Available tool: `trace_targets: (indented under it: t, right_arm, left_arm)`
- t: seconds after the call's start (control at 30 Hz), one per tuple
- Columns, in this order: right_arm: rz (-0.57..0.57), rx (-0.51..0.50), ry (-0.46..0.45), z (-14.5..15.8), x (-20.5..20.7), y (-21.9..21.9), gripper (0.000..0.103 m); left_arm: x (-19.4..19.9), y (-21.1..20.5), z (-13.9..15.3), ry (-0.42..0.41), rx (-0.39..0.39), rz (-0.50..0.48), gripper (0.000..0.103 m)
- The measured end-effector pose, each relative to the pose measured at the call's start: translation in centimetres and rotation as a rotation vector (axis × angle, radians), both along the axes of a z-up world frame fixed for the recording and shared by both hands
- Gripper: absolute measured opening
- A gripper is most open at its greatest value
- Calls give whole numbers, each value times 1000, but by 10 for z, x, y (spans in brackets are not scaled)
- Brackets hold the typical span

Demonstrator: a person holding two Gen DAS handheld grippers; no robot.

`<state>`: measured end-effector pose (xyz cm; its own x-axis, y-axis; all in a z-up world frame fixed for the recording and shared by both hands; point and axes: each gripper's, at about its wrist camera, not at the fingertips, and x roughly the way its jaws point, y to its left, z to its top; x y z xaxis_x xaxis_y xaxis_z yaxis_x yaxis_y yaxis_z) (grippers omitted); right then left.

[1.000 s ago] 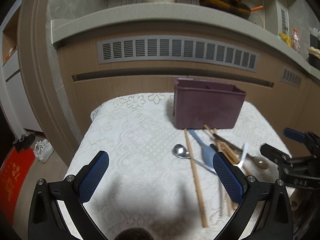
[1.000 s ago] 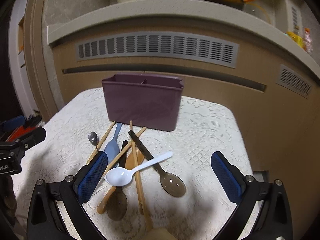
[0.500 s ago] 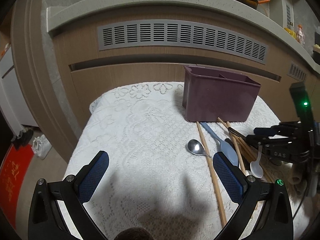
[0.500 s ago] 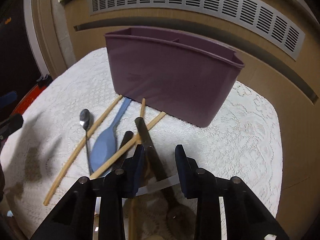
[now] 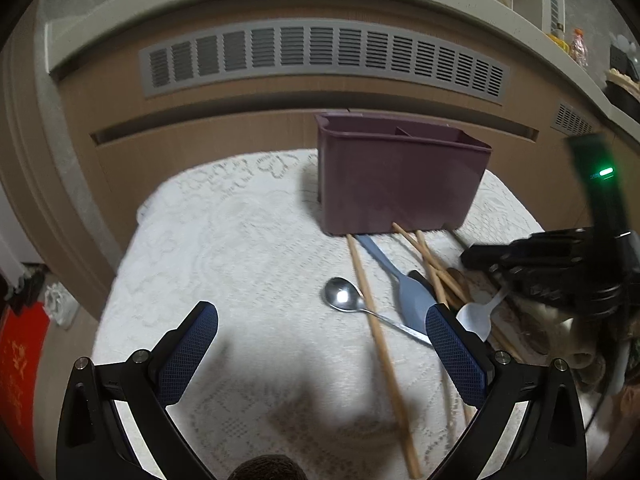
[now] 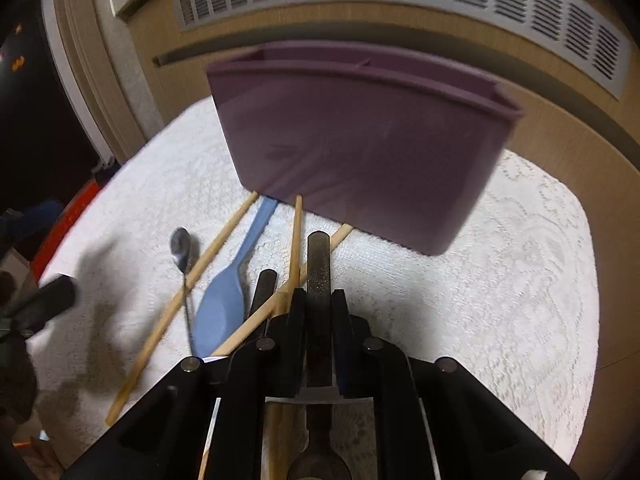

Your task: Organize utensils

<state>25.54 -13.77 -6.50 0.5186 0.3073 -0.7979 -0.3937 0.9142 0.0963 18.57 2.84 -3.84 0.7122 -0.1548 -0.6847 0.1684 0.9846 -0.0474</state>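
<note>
Dark plastic, a spoon handle (image 6: 319, 264), is being pinched as the right gripper (image 6: 319, 312) is closing. The left gripper (image 5: 320, 344) is being held spread above the cloth (image 5: 240, 240), near the purple bin (image 5: 400, 184)

The right gripper (image 6: 319, 312) points steeply down, its jaws closing, with the pads pressed against both sides of a dark spoon handle (image 6: 318, 264). The left gripper (image 5: 320, 344) tilts downward too, jaws spread wide with nothing between the blue pads (image 5: 188, 354), hovering above the tablecloth (image 5: 240, 240).
</note>
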Motion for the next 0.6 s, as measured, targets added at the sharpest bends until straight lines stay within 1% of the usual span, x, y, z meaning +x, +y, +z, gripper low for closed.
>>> trace_targets:
  t: [0.07,0.23,0.37,0.43,0.47,0.5,0.53,0.57,0.6]
  right_arm:
    - [-23,33,-28,12,-7,-10,11]
    - [-73,107,-108,45,-27,-37,11]
    - [-100,136,-146,62,-38,-51,11]
    - [-120,142,-168,67,-43,-61,11]
    - [-127,145,-174,67,-46,-63,11]
    - [-140,152,-179,68,-48,-68,11]
    - [-150,156,-181,68,-50,-72,11]
    - [-160,159,-183,68,-51,-75,11]
    - [-171,161,-185,67,-52,-78,11]
  left_arm:
    - [4,-6,-3,18,-2,-17,103]
    - [17,-39,-4,37,-15,-110,103]
    - [32,-61,-3,62,-61,-160,103]
    - [42,-71,-4,73,-63,-174,100]
    - [49,-75,-5,84,-58,-175,91]
    - [57,-80,-7,104,-49,-167,83]
    - [66,-82,-10,133,-44,-155,72]
    - [74,-84,-14,163,-48,-139,68]
    - [82,-84,-18,194,-65,-117,68]
